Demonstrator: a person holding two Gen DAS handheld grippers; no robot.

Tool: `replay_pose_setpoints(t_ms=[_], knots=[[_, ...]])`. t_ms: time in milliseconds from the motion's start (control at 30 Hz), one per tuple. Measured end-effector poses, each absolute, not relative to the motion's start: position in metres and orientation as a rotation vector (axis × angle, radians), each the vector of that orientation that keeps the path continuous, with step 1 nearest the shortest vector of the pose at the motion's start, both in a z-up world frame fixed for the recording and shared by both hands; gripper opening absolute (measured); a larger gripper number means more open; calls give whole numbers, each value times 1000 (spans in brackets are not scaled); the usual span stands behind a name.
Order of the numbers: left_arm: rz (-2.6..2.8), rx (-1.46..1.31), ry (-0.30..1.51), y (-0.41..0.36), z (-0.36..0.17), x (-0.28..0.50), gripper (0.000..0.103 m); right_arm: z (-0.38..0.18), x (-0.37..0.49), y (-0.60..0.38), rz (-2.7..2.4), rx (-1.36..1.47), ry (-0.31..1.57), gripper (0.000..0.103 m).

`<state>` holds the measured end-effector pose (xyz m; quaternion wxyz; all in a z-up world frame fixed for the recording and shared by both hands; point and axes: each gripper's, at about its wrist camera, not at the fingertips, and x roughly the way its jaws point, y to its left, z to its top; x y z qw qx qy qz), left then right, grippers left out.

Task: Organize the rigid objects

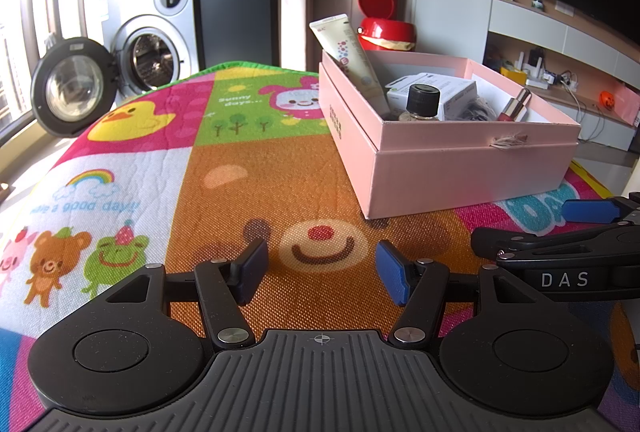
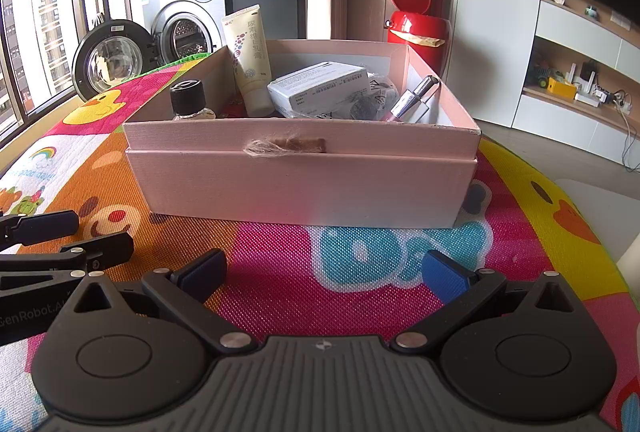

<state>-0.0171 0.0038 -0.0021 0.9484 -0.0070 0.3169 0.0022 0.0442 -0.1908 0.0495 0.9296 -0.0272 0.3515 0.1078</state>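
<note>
pink box (image 2: 304, 168) mid frame holds tube, bottle, carton, lipstick | mat looks bare, prob basically done | left gripper (image 1: 320, 272) + right gripper (image 2: 324, 272) fingers apart, empty

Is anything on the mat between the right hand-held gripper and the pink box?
Nothing visible. Only bare colourful play mat lies between the open right hand-held gripper and the pink cardboard box.
</note>
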Motion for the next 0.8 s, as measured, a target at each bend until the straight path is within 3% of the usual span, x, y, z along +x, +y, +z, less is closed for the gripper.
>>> replay_pose_setpoints(t_ms=[800], knots=[[6, -8, 646, 5, -2, -17, 65, 49, 44, -191, 221, -56, 720, 103]])
